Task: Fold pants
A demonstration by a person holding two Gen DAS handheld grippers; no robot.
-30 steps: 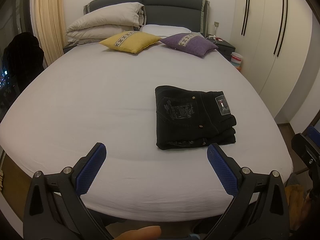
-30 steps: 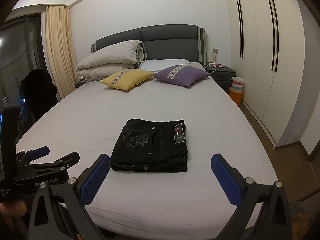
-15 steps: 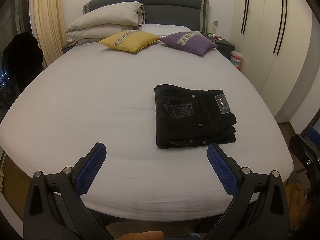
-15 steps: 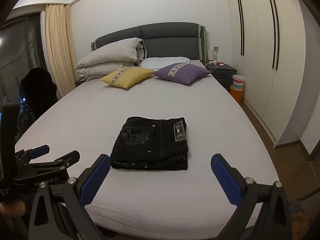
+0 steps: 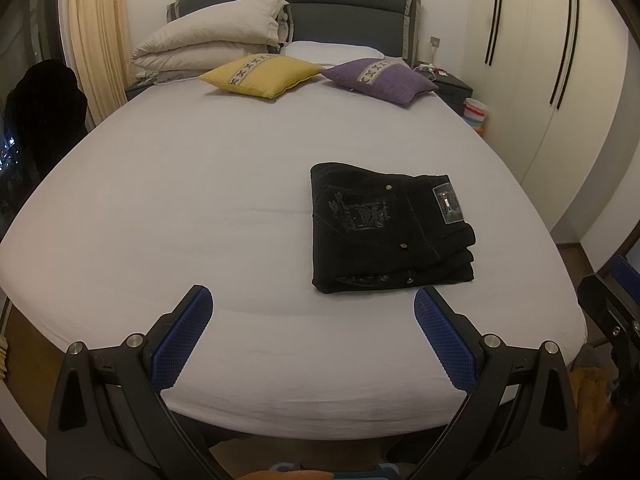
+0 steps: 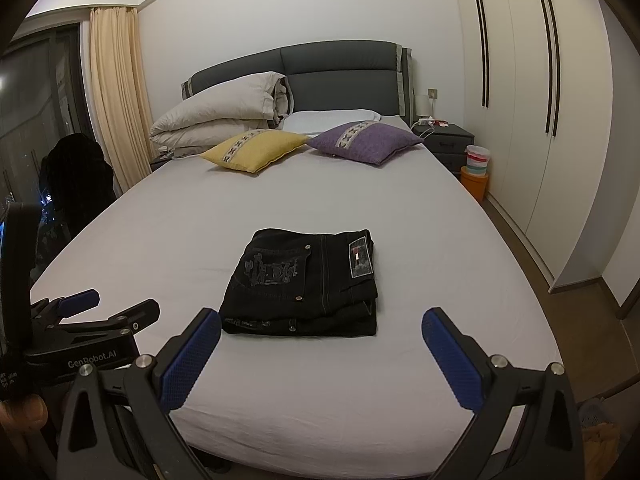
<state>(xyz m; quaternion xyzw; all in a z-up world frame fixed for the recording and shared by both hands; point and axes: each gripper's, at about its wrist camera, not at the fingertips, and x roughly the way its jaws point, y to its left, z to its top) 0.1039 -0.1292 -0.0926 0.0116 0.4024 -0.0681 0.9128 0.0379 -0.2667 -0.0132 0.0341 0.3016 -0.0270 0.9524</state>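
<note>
black denim pants (image 5: 390,236), folded into a compact stack, lying on the white bed (image 5: 168,200) right of centre in the left wrist frame, centre in the right wrist frame. left hand-held gripper (image 5: 312,320) spread wide at the bottom of the frame, blue pads (image 5: 182,340) gripping nothing, short of the pants. right hand-held gripper (image 6: 320,342) likewise wide apart and empty. yellow pillow (image 6: 254,150) and purple pillow (image 6: 366,142) near the headboard, upper centre.
</note>
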